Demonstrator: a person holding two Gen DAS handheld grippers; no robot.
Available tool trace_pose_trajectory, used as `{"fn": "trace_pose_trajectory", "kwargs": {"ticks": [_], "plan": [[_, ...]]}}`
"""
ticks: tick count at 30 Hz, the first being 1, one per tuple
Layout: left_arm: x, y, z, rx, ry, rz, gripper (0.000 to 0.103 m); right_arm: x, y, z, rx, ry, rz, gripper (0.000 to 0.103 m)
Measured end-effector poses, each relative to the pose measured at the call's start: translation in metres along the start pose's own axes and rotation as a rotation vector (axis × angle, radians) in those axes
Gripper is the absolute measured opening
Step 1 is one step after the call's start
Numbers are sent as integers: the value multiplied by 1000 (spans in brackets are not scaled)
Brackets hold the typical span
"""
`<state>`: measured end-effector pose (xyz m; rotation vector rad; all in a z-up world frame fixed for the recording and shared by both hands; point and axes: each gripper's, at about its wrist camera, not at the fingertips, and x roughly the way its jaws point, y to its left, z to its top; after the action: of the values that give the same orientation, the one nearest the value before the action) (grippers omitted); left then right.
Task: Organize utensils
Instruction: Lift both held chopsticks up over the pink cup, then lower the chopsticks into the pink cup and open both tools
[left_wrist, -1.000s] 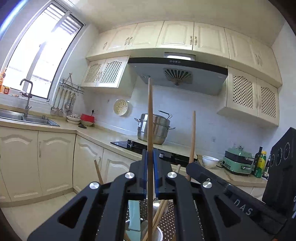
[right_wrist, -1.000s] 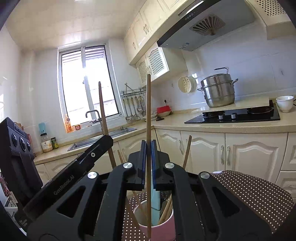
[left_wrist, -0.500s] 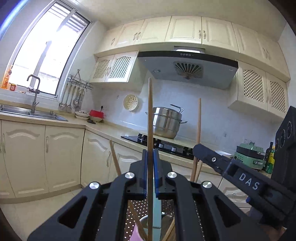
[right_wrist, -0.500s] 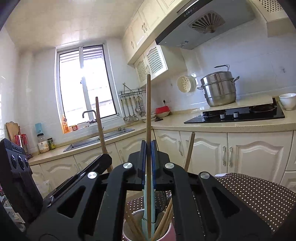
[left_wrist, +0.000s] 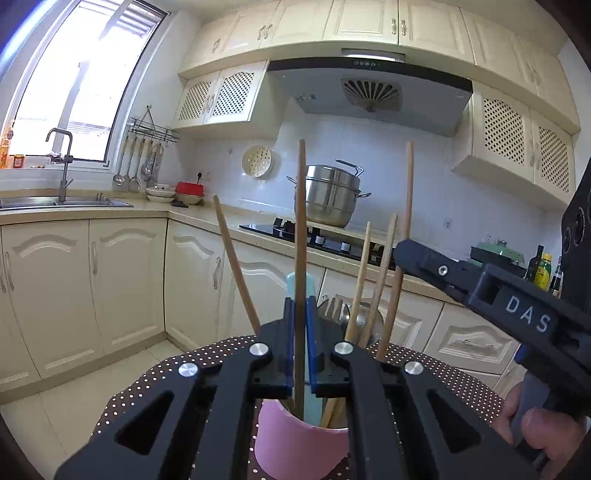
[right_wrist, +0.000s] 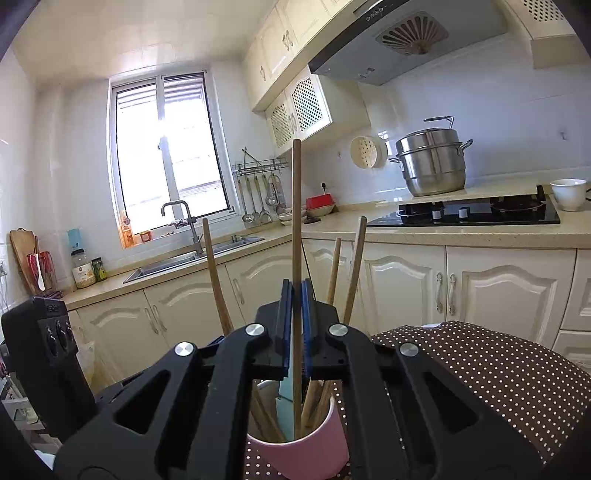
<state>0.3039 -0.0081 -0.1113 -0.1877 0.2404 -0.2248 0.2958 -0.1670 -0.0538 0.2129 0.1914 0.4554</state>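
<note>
A pink cup (left_wrist: 295, 439) stands on a brown dotted tablecloth (left_wrist: 155, 384) and holds several wooden chopsticks, a light blue utensil (left_wrist: 314, 295) and metal cutlery. My left gripper (left_wrist: 301, 317) is shut on an upright wooden chopstick (left_wrist: 301, 229) whose lower end reaches into the cup. My right gripper (right_wrist: 295, 302) is shut on another upright wooden chopstick (right_wrist: 296, 214), its lower end inside the pink cup (right_wrist: 303, 450). The right gripper's body also shows in the left wrist view (left_wrist: 491, 295), just right of the cup.
A kitchen counter runs behind, with a sink and tap (left_wrist: 61, 181), a black hob (right_wrist: 469, 212) and a steel steamer pot (right_wrist: 432, 162). A white bowl (right_wrist: 569, 192) sits by the hob. Cabinet doors line the room below the counter.
Both grippers have lowered with their chopsticks, and the chopsticks' lower ends now reach down into the pink cup. The cup appears closer and higher in both views.
</note>
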Motion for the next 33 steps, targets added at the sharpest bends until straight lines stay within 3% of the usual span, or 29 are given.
{"fn": "trace_pose_trajectory", "kwargs": {"ticks": [5, 7, 8, 13, 17, 21, 33], "plan": [[-6, 0, 5, -8, 22, 8, 10, -6, 3, -5, -11, 17, -13, 6], [-8, 1, 6, -5, 35, 13, 33, -9, 4, -7, -10, 21, -17, 6], [-10, 1, 6, -9, 35, 19, 38, -10, 5, -8, -12, 24, -19, 6], [-25, 7, 9, -11, 31, 58, 44, -14, 7, -13, -17, 43, -25, 6], [-34, 15, 12, -9, 48, 168, 47, -16, 9, -18, -21, 59, -29, 6], [-40, 19, 15, 8, 62, 227, 50, -15, 12, -23, -33, 76, -34, 6], [-59, 19, 25, 29, 94, 270, 62, -12, 16, -35, -42, 135, -49, 6]]}}
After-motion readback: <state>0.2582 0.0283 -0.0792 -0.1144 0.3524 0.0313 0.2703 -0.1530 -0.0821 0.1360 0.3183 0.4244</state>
